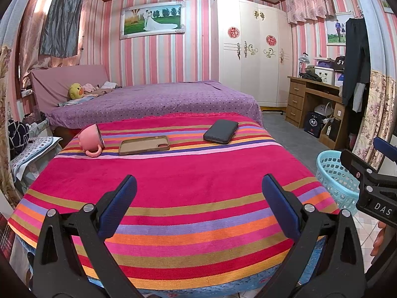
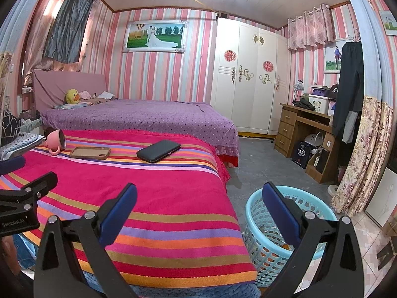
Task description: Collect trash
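Both my grippers, left gripper [image 1: 198,208] and right gripper [image 2: 198,216], hang spread and empty. No obvious trash remains on the striped cloth [image 1: 188,173]; basket [image 2: 273,238] at near right holds scraps. Next I judge the far cup [image 1: 90,137].

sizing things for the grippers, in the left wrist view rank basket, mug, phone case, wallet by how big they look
1. basket, partly cut off by the right gripper
2. phone case
3. wallet and mug look alike, so unranked
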The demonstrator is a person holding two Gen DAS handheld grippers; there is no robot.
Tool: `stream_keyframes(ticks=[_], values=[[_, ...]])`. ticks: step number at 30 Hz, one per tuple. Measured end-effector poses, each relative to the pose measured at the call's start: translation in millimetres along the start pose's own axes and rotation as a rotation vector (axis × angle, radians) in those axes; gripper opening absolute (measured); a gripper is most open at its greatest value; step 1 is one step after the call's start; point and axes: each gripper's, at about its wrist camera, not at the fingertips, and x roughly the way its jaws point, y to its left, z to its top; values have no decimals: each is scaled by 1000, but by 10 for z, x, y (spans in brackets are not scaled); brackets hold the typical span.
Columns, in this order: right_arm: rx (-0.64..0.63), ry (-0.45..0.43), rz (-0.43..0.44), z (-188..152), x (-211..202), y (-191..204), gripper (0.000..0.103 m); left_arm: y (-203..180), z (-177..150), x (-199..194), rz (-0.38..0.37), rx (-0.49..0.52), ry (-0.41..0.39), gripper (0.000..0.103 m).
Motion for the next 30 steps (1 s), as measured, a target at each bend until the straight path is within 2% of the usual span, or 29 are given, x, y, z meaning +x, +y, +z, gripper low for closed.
stream_keyframes(ticks=[30], values=[[-2, -1, -1, -4, 6, 12, 98, 18, -5, -4, 1, 2, 0, 97]])
